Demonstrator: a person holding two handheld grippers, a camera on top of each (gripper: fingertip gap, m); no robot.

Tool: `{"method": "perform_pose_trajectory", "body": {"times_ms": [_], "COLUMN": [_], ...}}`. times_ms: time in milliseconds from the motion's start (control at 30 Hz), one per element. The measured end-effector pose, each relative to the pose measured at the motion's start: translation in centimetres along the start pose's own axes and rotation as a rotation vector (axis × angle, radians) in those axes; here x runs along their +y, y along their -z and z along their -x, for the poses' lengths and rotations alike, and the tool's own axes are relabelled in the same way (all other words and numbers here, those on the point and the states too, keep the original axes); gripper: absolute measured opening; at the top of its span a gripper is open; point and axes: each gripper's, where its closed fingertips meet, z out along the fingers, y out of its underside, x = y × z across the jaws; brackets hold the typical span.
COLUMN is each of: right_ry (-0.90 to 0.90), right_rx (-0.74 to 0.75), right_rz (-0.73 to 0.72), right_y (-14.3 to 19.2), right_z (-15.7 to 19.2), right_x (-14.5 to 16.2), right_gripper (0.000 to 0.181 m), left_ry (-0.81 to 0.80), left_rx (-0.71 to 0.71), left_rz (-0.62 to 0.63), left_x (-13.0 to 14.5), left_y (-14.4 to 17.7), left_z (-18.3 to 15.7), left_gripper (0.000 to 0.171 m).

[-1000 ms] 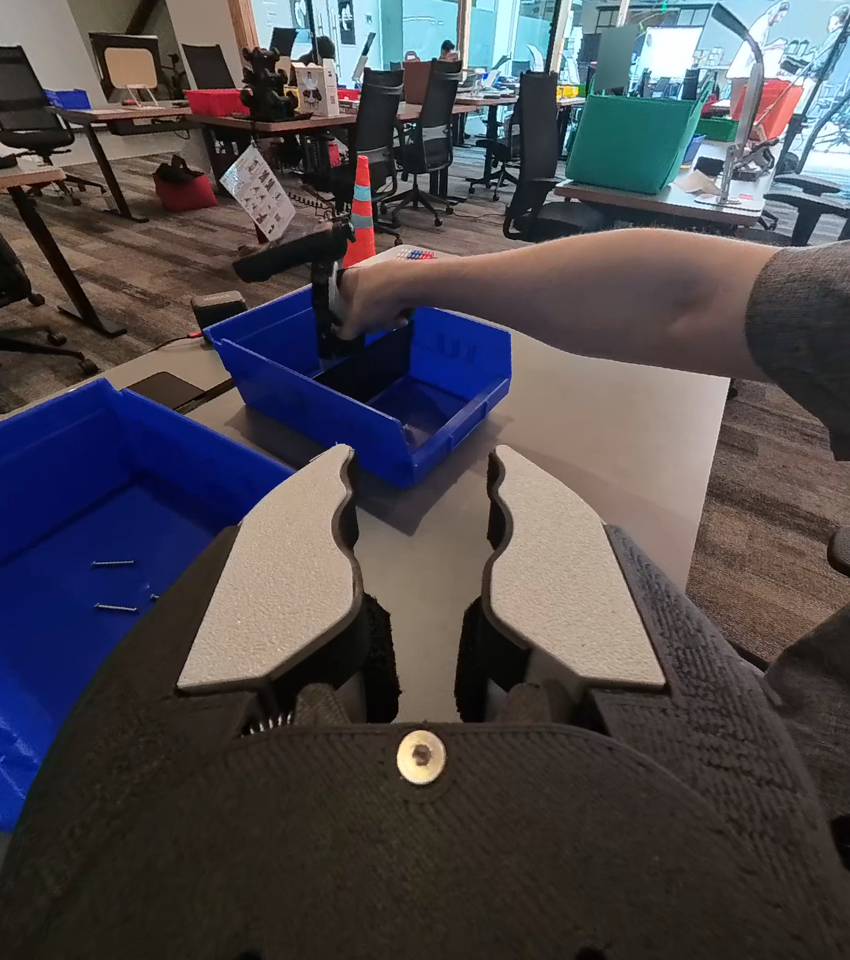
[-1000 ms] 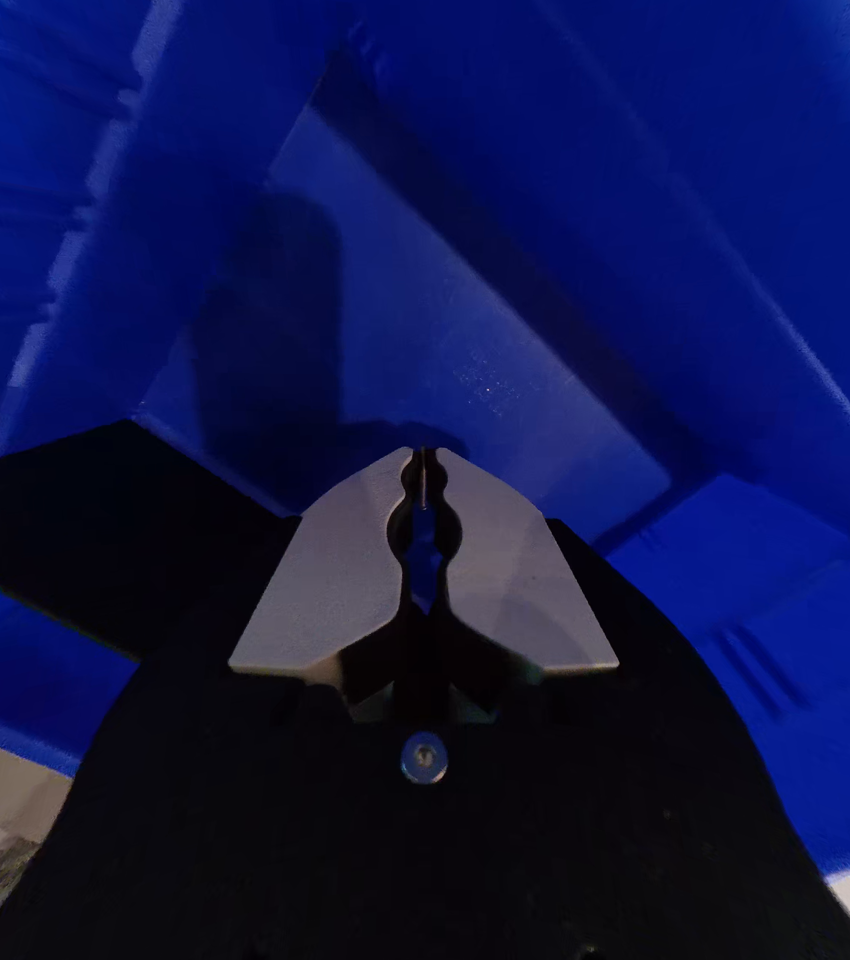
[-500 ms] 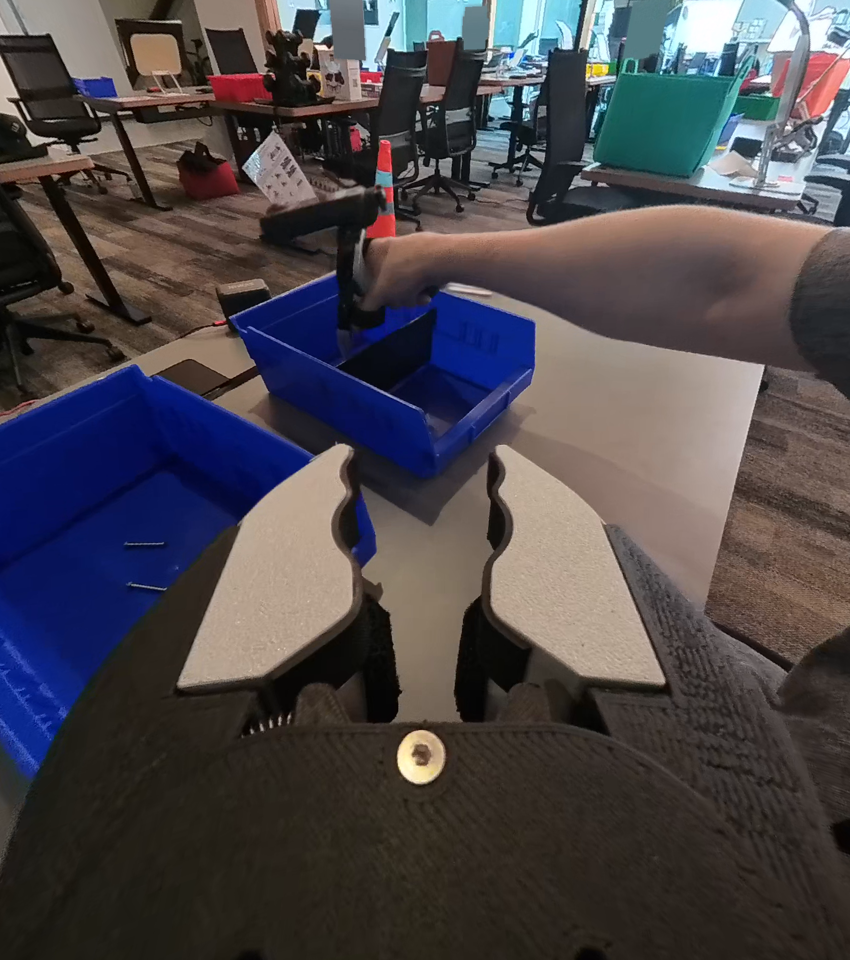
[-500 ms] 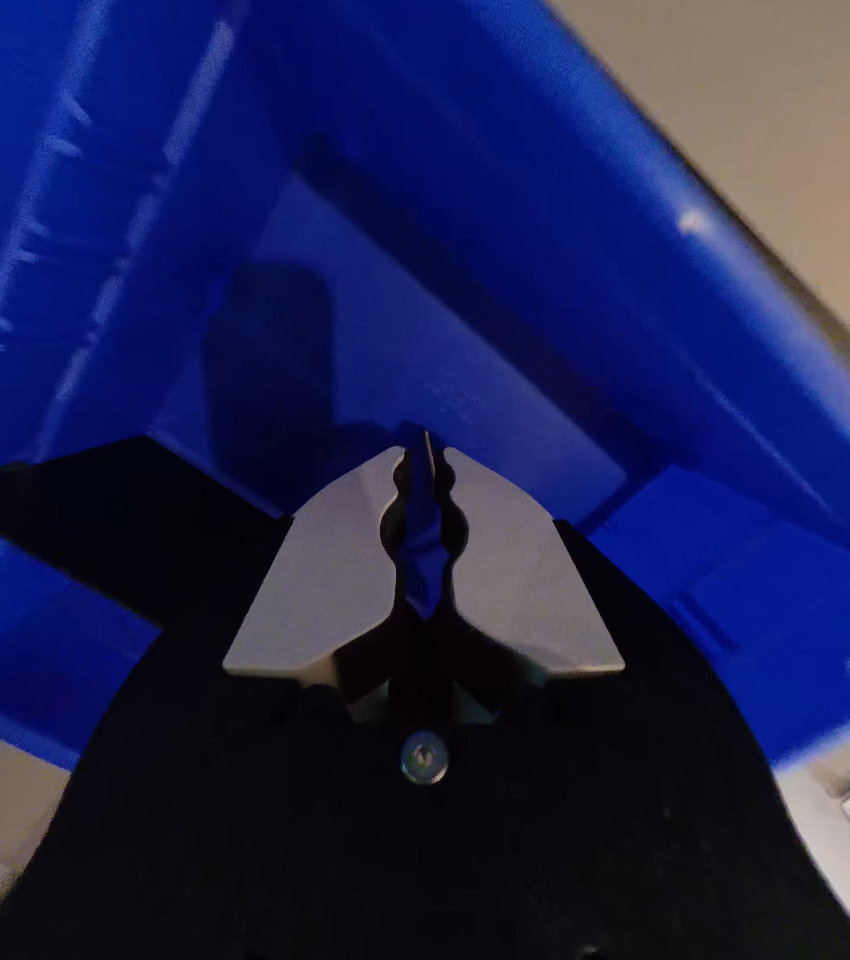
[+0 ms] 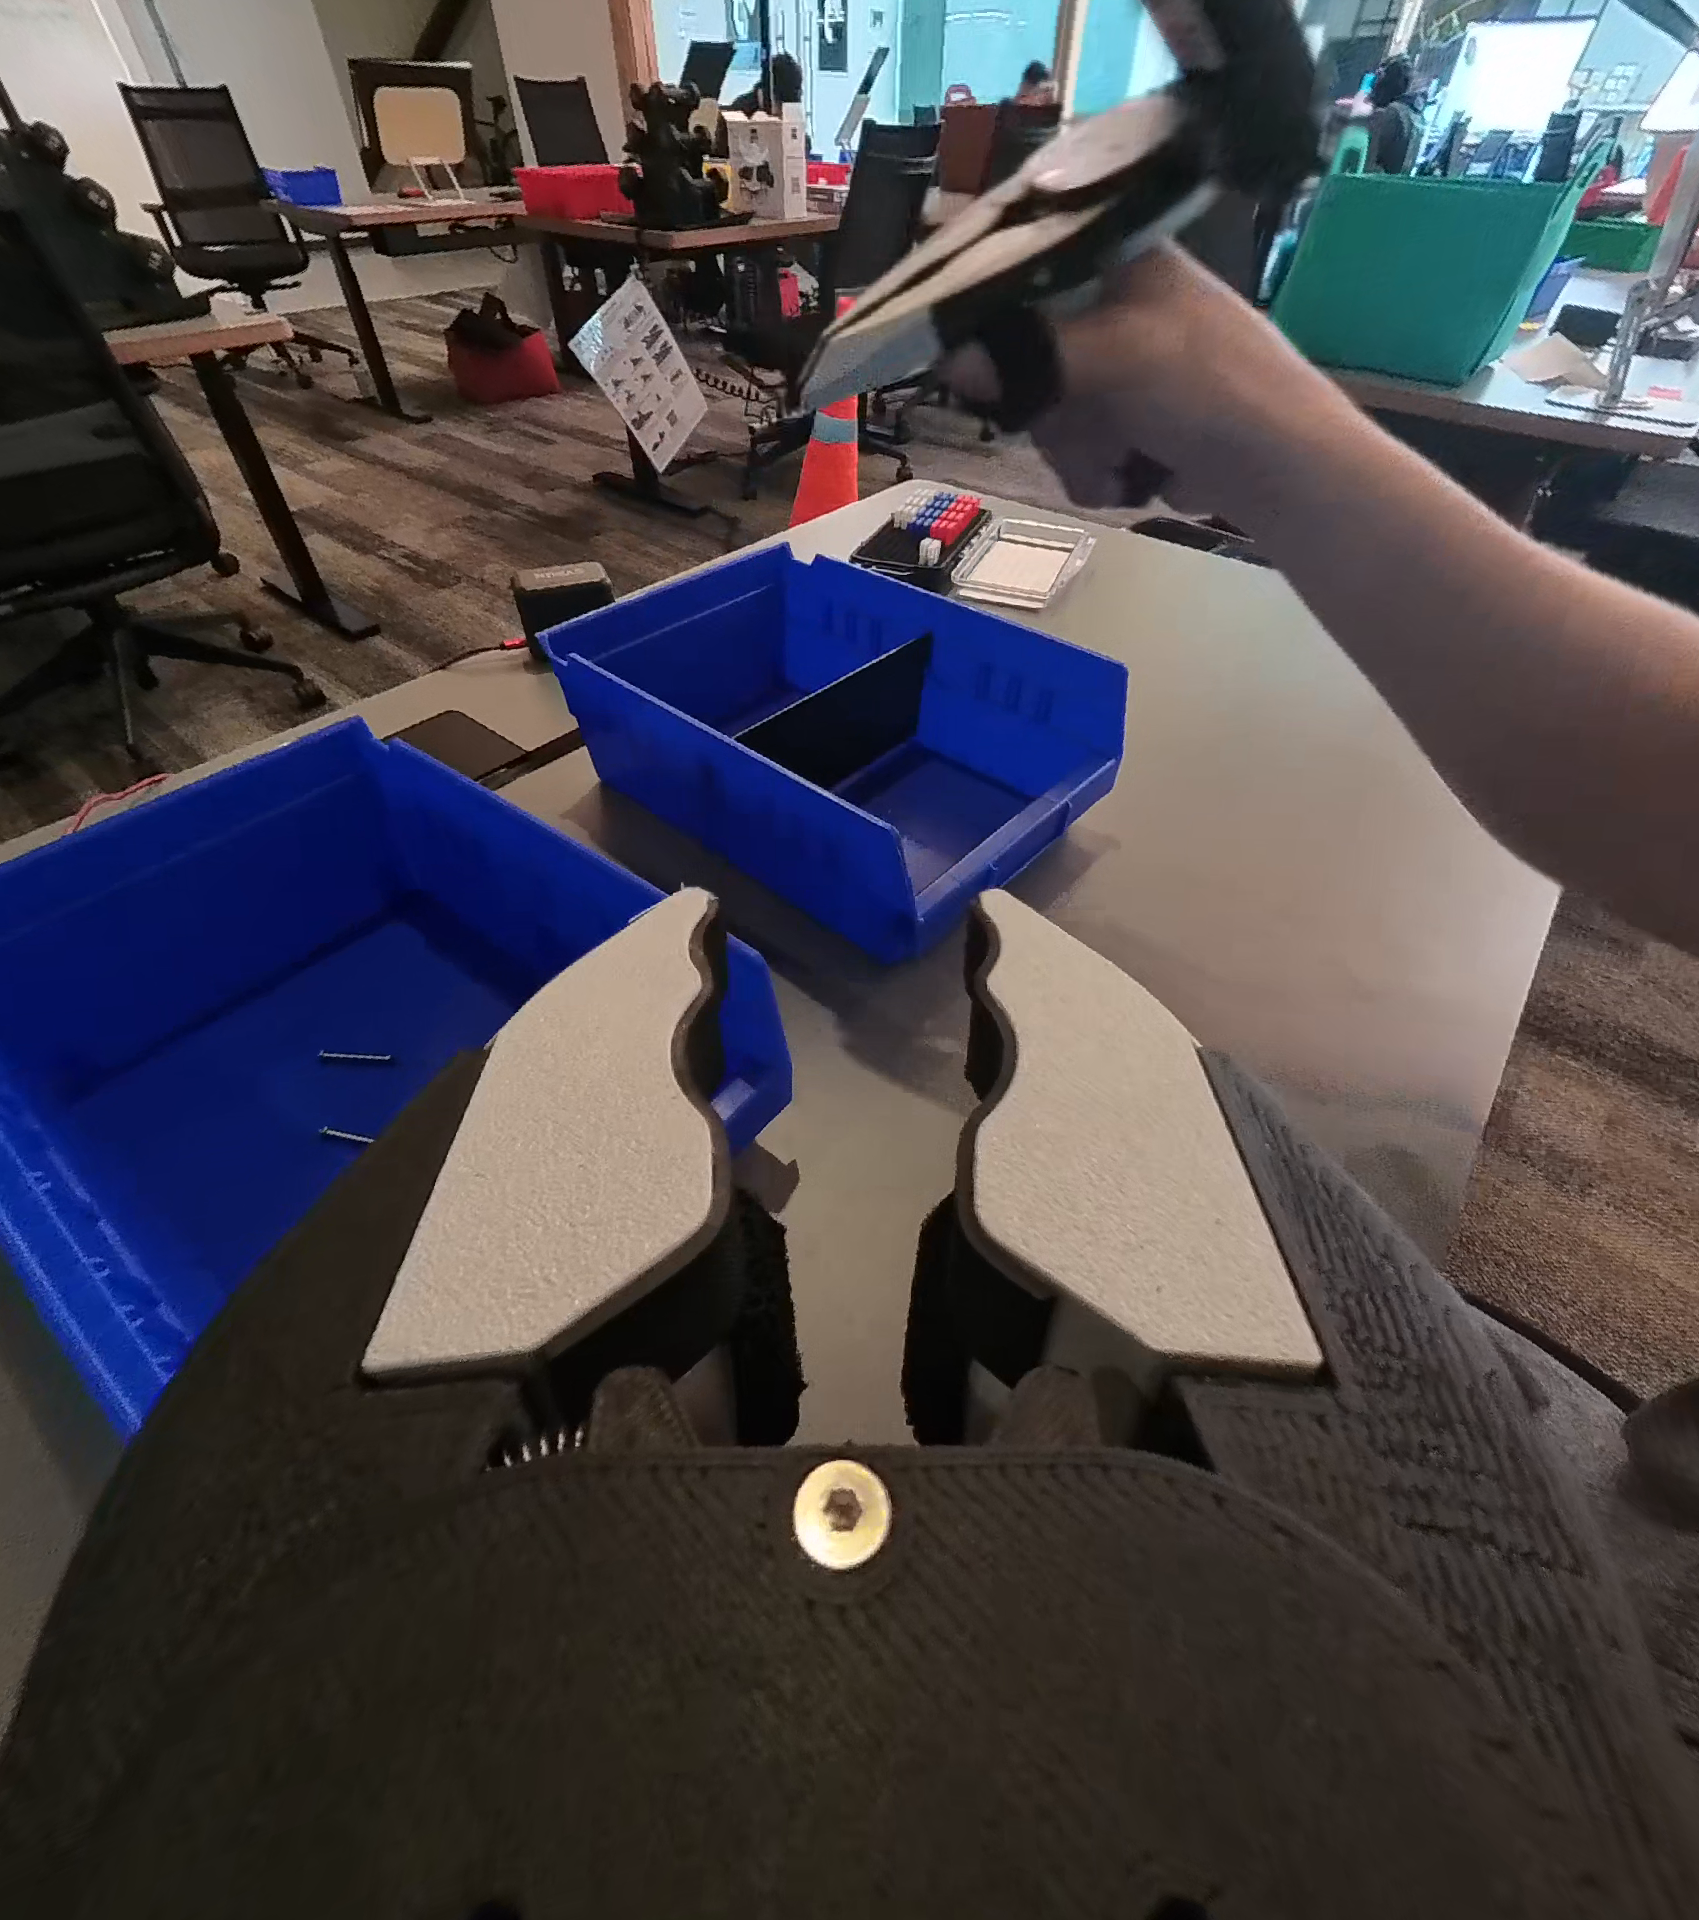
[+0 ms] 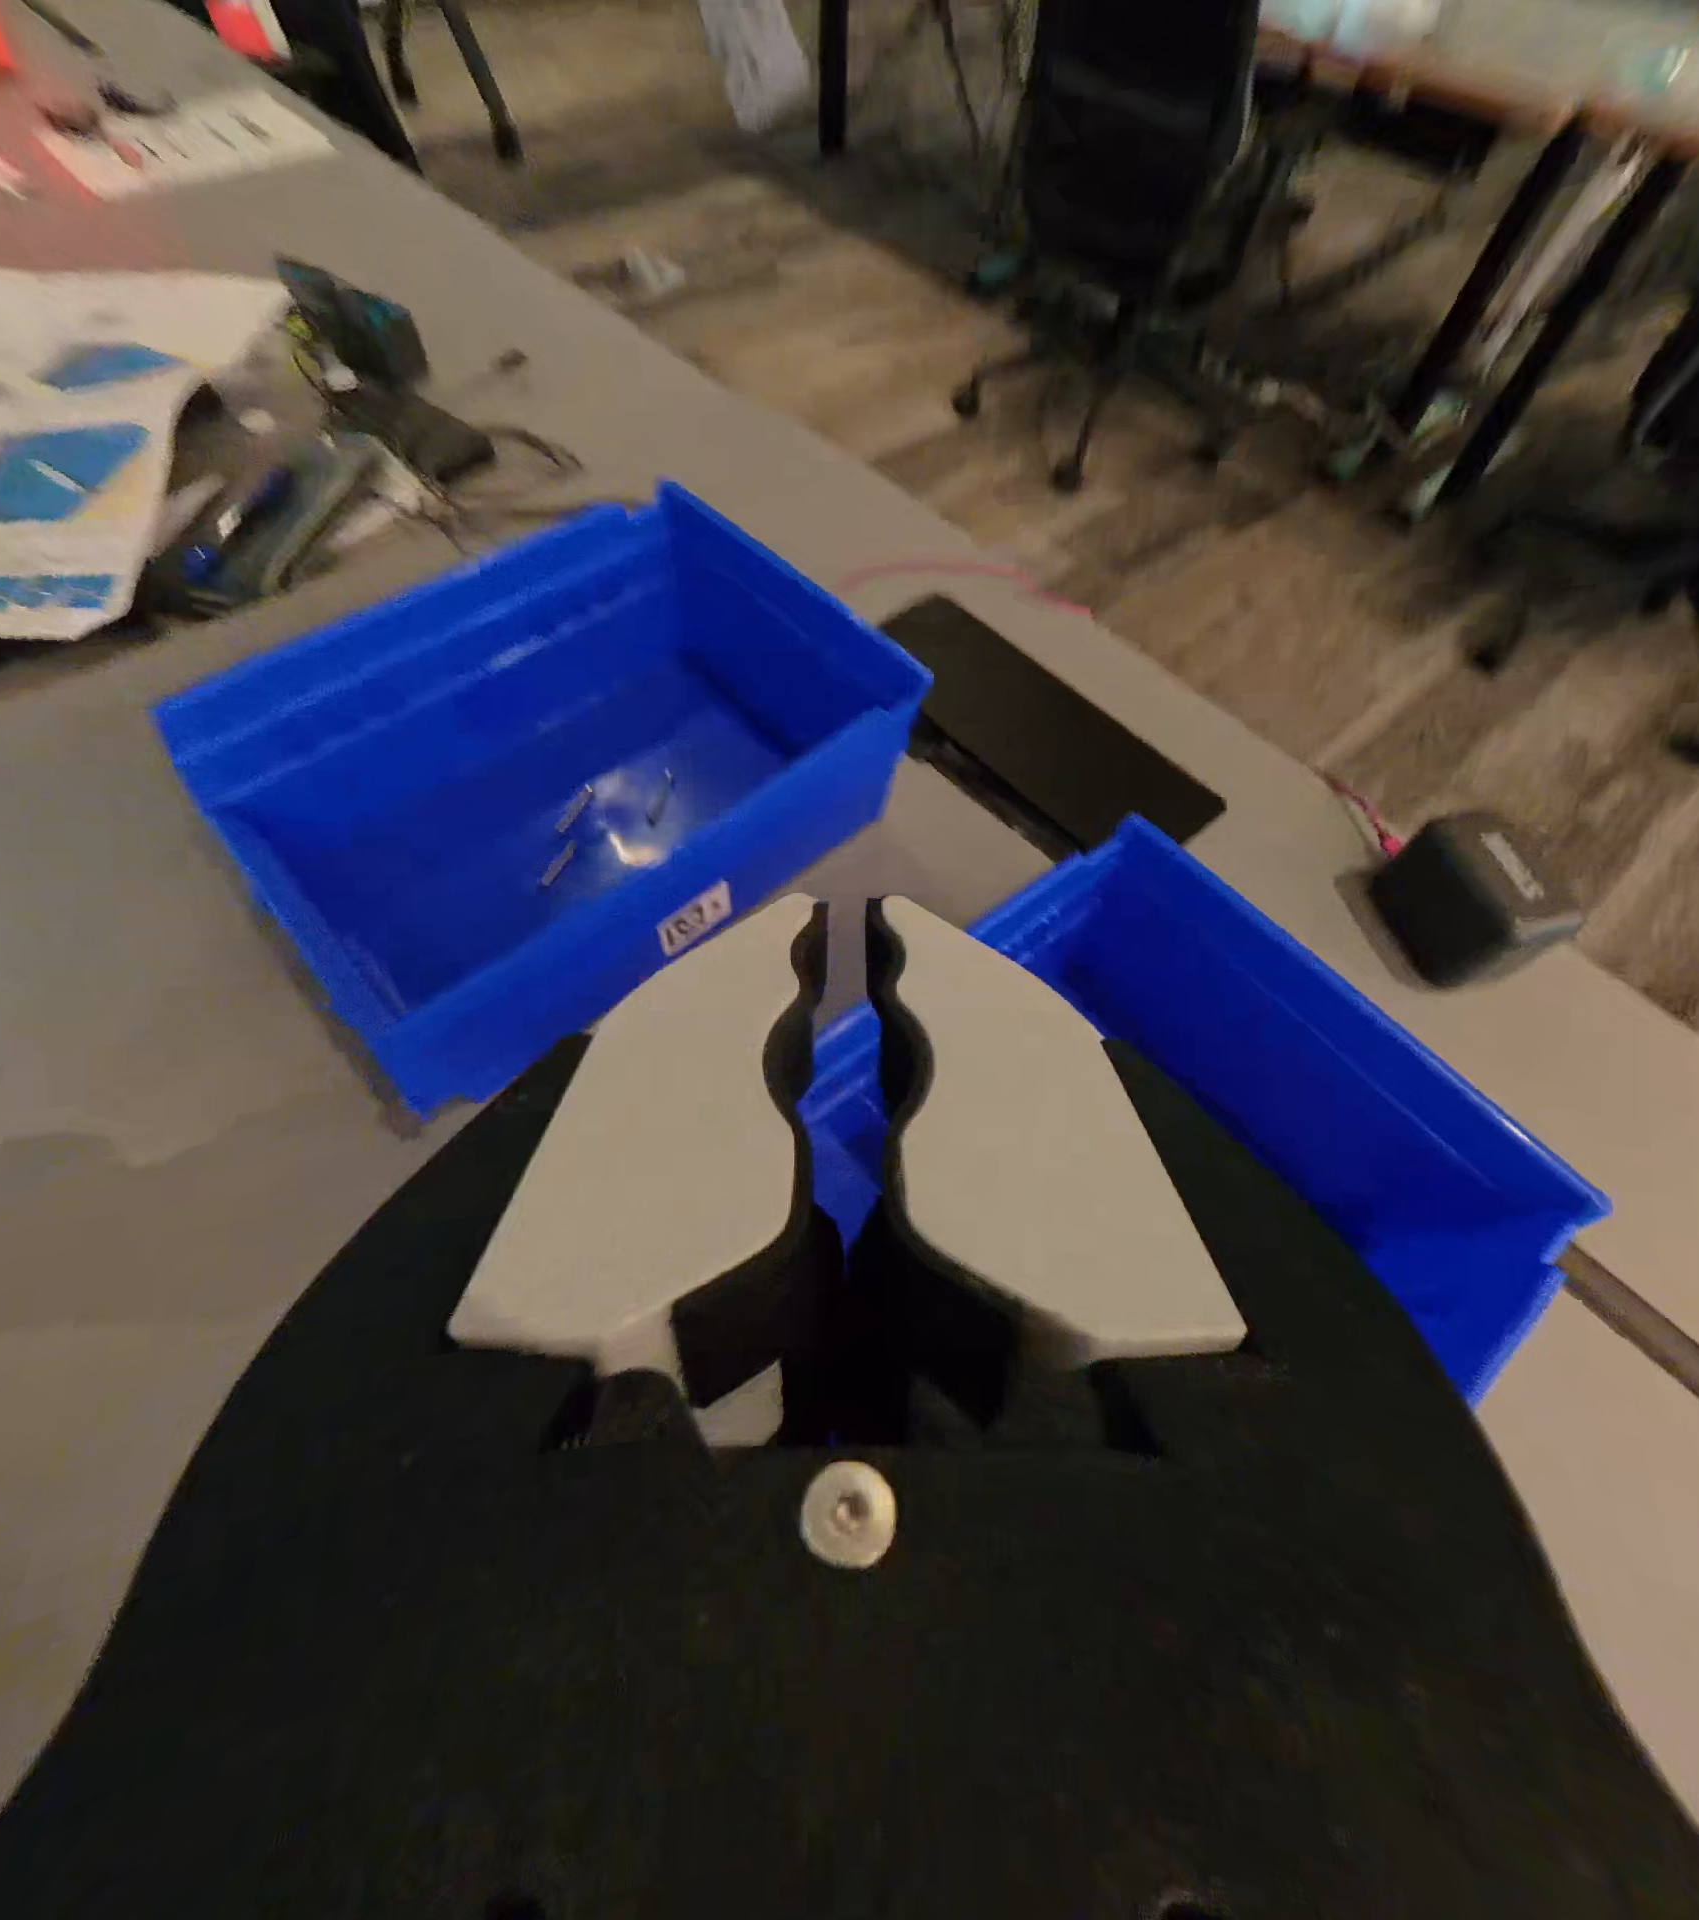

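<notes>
Left gripper (image 5: 840, 935) low over the grey table (image 5: 1292, 831), level, fingers wide apart, holding nothing; left finger overlaps the near corner of the undivided blue bin (image 5: 201, 935). Right gripper (image 5: 809, 384) raised high above the divided blue bin (image 5: 720, 790), tips angled down-left, bare forearm (image 5: 1447, 623) stretched across from the right. From its own camera, right gripper (image 6: 847, 909) nearly closed, only a thin slit – too blurred to tell whether anything is pinched. A few small screws (image 5: 354, 1058) on the undivided bin's floor. Black divider (image 5: 845, 717) upright across the other bin. Past it, a small case of red and blue pieces (image 5: 928, 525) – then an orange cone (image 5: 829, 457), office chairs, desks, green tote (image 5: 1406, 270).
</notes>
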Motion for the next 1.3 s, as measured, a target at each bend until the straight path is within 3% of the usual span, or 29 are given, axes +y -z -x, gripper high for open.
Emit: {"method": "perform_pose_trajectory", "body": {"times_ms": [200, 333, 433, 533, 633, 733, 1067, 1167, 1300], "right_ry": [0.030, 0.006, -0.024, -0.021, -0.011, -0.042, -0.074, -0.077, -0.083], "right_rx": [0.084, 0.163, 0.181, 0.194, 0.194, 0.188, 0.093, 0.068, 0.052], "right_rz": [-0.341, -0.458, -0.465, -0.476, -0.435, -0.424, -0.408, -0.415, -0.442], "right_y": [6.2, 8.2, 8.0, 7.1, 5.8, 5.2, 2.9, 2.7, 2.9], "right_z": [7.3, 11.4, 14.3, 16.2, 16.7, 16.6, 17.9, 18.3, 18.5], "right_x": [-0.5, 2.4, 5.3, 7.6, 9.4, 10.1, 10.3, 10.0, 9.7], "right_gripper": [0.012, 0.023, 0.025, 0.020, 0.020, 0.020, 0.019, 0.019, 0.019], "left_ry": [0.011, 0.036, 0.052, 0.016, -0.053, 0.006, 0.304, 0.388, 0.532], "left_rx": [-0.061, -0.112, -0.141, -0.195, -0.253, -0.264, -0.404, -0.448, -0.465], "left_rz": [-0.015, -0.015, 0.043, 0.197, 0.427, 0.609, 0.900, 1.038, 1.149], "left_x": [-0.1, 0.3, 1.6, 4.0, 6.4, 7.6, 12.5, 14.4, 17.2], "left_y": [0.2, 0.3, -0.1, -0.8, -1.5, -2.6, -7.5, -8.4, -9.7], "left_z": [1.0, 2.3, 3.5, 5.8, 9.3, 11.9, 17.4, 19.2, 20.5], "left_gripper": [0.040, 0.041, 0.038, 0.032, 0.032, 0.034, 0.040, 0.039, 0.031]}}
